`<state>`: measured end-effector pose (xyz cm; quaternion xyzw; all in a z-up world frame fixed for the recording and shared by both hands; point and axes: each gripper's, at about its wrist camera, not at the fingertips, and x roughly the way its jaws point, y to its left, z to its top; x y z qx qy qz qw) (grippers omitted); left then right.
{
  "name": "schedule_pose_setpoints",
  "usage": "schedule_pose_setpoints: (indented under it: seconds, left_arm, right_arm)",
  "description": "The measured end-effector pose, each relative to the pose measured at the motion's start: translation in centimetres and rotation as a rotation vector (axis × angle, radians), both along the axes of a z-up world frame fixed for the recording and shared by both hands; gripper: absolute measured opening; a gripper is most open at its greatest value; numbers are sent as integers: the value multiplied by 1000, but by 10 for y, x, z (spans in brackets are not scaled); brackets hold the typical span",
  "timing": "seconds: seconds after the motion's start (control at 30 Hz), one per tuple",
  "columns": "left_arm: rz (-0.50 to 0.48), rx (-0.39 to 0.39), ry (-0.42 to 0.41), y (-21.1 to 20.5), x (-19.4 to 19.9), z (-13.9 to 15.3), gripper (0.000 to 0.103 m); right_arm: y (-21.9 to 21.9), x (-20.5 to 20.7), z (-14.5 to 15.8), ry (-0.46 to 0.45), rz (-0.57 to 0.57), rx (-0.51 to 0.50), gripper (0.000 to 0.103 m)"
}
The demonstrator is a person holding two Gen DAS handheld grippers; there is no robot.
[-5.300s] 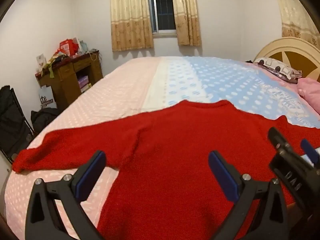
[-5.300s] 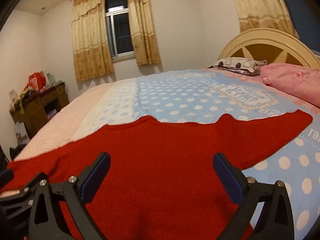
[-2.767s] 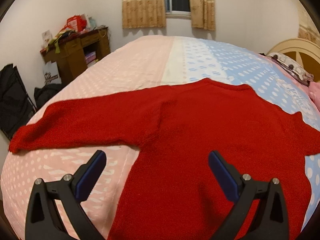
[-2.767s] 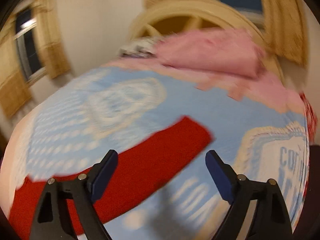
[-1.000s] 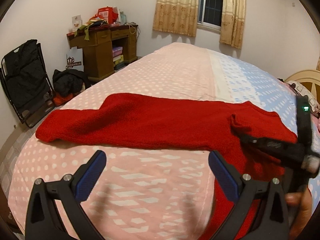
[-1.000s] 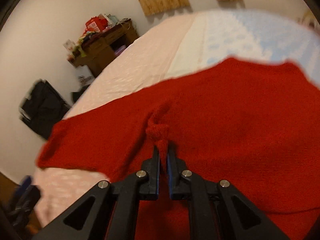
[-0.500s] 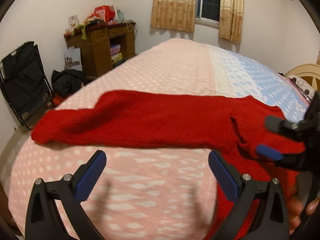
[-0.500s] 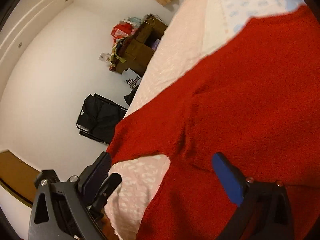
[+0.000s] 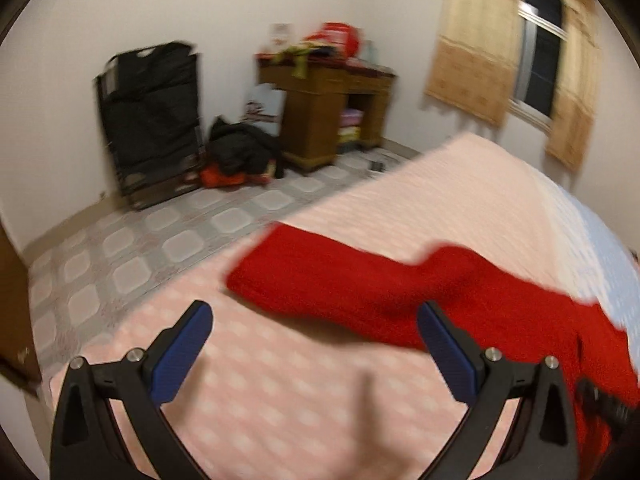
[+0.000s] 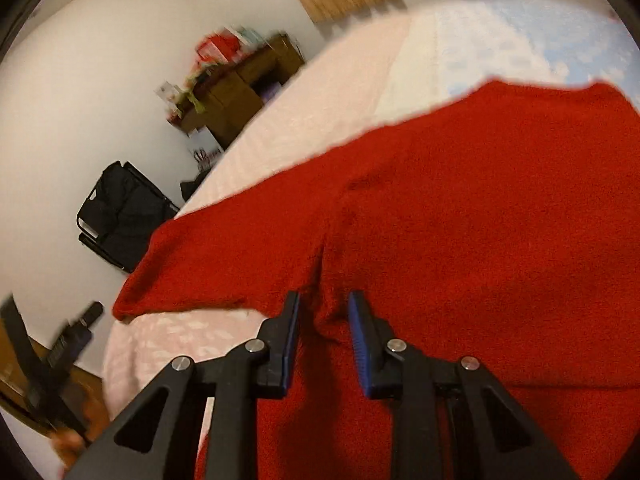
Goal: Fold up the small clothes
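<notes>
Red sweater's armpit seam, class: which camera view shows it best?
The right wrist view: the armpit seam sits sharp just ahead of the right claw. The left wrist view shows mostly the blurred sleeve.

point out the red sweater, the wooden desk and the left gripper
red sweater (image 10: 480, 208), right wrist view, on its body.
wooden desk (image 9: 320, 120), left wrist view, on its front panel.
left gripper (image 9: 316, 340), left wrist view, midway between its fingertips.
</notes>
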<state>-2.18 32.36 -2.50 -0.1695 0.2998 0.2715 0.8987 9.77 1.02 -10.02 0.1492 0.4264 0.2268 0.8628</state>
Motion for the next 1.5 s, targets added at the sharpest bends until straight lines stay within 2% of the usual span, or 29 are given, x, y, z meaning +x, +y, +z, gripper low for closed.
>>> schedule_pose_setpoints:
  seconds: [0.1,0.13,0.17,0.2,0.23,0.27,0.33,0.4,0.47,0.5,0.57,0.63,0.77,0.87,0.93,1.03,1.13,1.2,1.23,1.3,1.4,1.47,1.5]
  left_arm:
    - [54,-75,4,30,11,-8,103]
    - [60,-90,6,33,14,-10,102]
    - [66,-117,9,38,18,-14,100]
    - [58,-143,9,40,23,-18,98]
    - [48,-161,15,39,27,-21,94]
    - [36,-191,33,40,34,-28,88]
    - [41,-221,57,40,41,-36,84]
    - [31,-201,44,37,41,-35,67]
    - [-7,-234,22,36,43,-36,22]
    - [-29,-258,8,37,45,-38,16]
    - [-49,-265,1,36,47,-38,15]
    - [-70,-253,-6,31,52,-34,14]
    - [-147,-144,-41,-5,59,-2,14]
    - [-281,-106,-102,-57,60,30,14]
    - [-412,-61,-146,-111,58,51,14]
    - [-593,-31,-188,-192,51,66,14]
    - [-734,-15,-180,-255,44,61,14]
    - [-802,-12,-131,-298,43,45,15]
    - [-819,-17,-115,-307,43,39,15]
    - [-874,-19,-30,-332,46,17,17]
    - [-914,-29,93,-342,42,-3,31]
    - [-915,-52,144,-331,30,-7,71]
    - [-907,-72,137,-319,23,-6,78]
  right_arm:
    - [-14,4,2,67,-16,92,30]
    - [-16,4,3,92,-23,135,37]
    - [-24,-1,7,100,-28,187,53]
    - [-29,-6,12,93,-36,238,63]
    - [-32,-12,18,75,-47,277,77]
    - [-34,-18,24,58,-54,298,79]
    - [-35,-29,37,32,-63,295,79]
    - [-37,-39,48,15,-101,247,79]
    - [-45,-49,53,15,-122,244,79]
    - [-50,-54,54,21,-134,247,79]
    - [-55,-60,54,31,-161,252,79]
    - [-60,-63,54,41,-174,253,79]
    - [-90,-77,54,42,-224,256,79]
    - [-111,-85,53,46,-269,273,79]
    - [-129,-92,54,39,-313,297,79]
    - [-150,-104,58,12,-363,290,79]
    - [-170,-116,63,-8,-411,283,79]
    - [-181,-123,65,-20,-443,279,79]
    - [-187,-127,64,-23,-458,278,79]
    - [-194,-133,62,-22,-479,274,79]
    - [-199,-138,58,-5,-490,267,79]
    - [-201,-137,55,8,-487,289,79]
    - [-202,-138,52,17,-484,304,79]
